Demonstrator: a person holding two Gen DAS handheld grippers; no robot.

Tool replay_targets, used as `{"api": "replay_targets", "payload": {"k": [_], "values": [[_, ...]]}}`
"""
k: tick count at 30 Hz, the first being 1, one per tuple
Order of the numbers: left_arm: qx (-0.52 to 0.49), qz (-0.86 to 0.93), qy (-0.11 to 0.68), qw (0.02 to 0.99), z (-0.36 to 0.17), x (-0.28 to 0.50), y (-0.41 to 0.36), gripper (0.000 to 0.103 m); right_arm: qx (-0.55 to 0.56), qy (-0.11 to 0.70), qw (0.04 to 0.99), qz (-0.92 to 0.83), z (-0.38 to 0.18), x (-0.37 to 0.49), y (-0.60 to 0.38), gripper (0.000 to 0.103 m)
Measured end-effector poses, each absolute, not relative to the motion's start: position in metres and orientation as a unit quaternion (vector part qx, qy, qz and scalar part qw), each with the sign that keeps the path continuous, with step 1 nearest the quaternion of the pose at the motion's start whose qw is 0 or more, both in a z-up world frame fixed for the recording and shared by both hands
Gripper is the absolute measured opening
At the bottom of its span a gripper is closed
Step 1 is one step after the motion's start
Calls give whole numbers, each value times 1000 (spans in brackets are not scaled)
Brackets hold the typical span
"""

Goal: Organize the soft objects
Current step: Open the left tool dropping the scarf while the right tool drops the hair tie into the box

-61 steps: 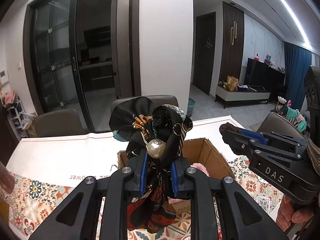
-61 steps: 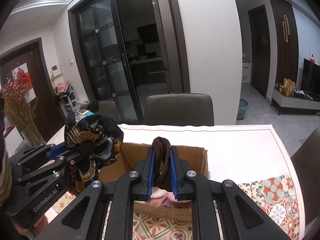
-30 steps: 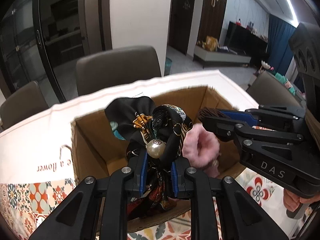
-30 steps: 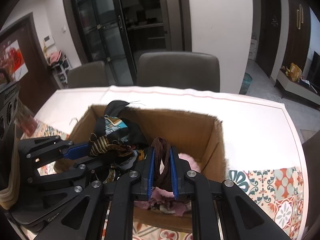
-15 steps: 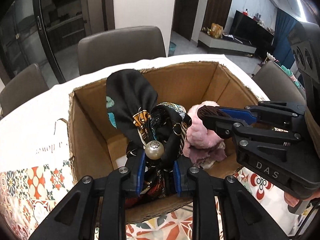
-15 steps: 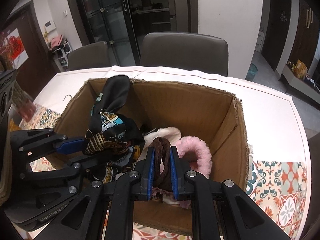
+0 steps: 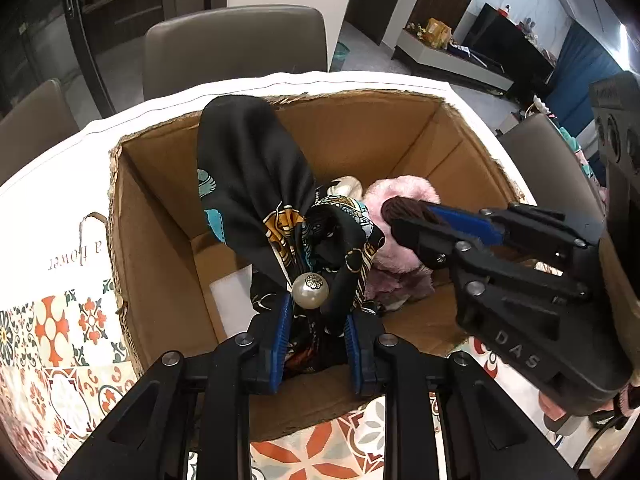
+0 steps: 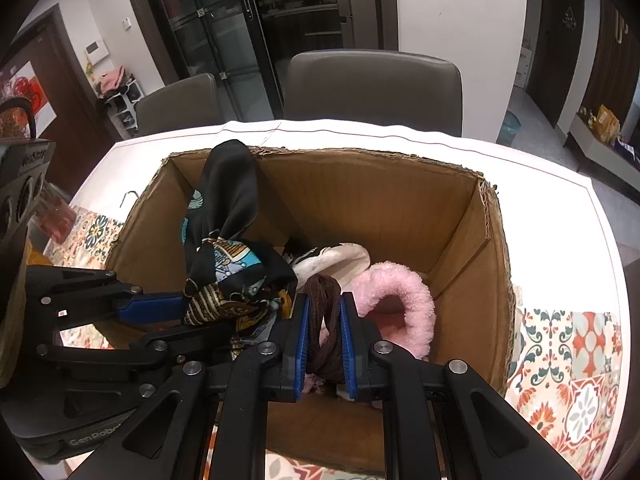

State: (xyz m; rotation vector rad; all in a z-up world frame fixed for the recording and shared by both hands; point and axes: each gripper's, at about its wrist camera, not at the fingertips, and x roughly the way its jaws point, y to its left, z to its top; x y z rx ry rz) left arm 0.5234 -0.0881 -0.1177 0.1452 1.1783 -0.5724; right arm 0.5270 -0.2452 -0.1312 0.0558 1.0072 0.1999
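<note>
My left gripper [image 7: 316, 332] is shut on a black patterned silk scarf scrunchie with a pearl [image 7: 264, 184], held inside the open cardboard box [image 7: 360, 128]. It also shows in the right wrist view [image 8: 228, 216], where the left gripper [image 8: 176, 312] reaches in from the left. My right gripper [image 8: 323, 336] is shut on a brown hair tie [image 8: 323, 292], low over the box [image 8: 400, 200]. A pink fluffy scrunchie [image 8: 404, 296] and a cream soft item [image 8: 336, 260] lie in the box. In the left wrist view the right gripper [image 7: 404, 216] is beside the pink scrunchie [image 7: 396, 200].
The box stands on a table with a white and patterned tile cloth [image 8: 568, 360]. Grey chairs [image 8: 372, 84] stand behind the table. Glass doors [image 8: 248, 20] are farther back. A pink item [image 8: 56, 220] sits at the table's left edge.
Both grippers have come down from above the table into the box, each still holding its item. The scarf scrunchie's black end now stands up against the box's back wall.
</note>
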Motion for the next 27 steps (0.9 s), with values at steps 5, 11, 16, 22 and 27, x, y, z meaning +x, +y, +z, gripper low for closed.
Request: {"api": "replay_targets", "payload": {"k": [5, 11, 16, 22, 27], "values": [[54, -261, 582, 769, -123, 531, -91, 25, 27, 490, 867, 92, -135, 530, -243, 16], [54, -245, 594, 765, -125, 535, -98, 33, 29, 512, 854, 90, -146, 536, -243, 19], [58, -236, 598, 763, -128, 537, -99, 33, 32, 528, 844, 86, -154, 539, -245, 25], [36, -238, 617, 749, -129, 545, -95, 34, 51, 542, 835, 80, -153, 546, -249, 28], [21, -239, 601, 762, -116, 541, -88, 46, 60, 531, 842, 74, -141, 545, -255, 33]]}}
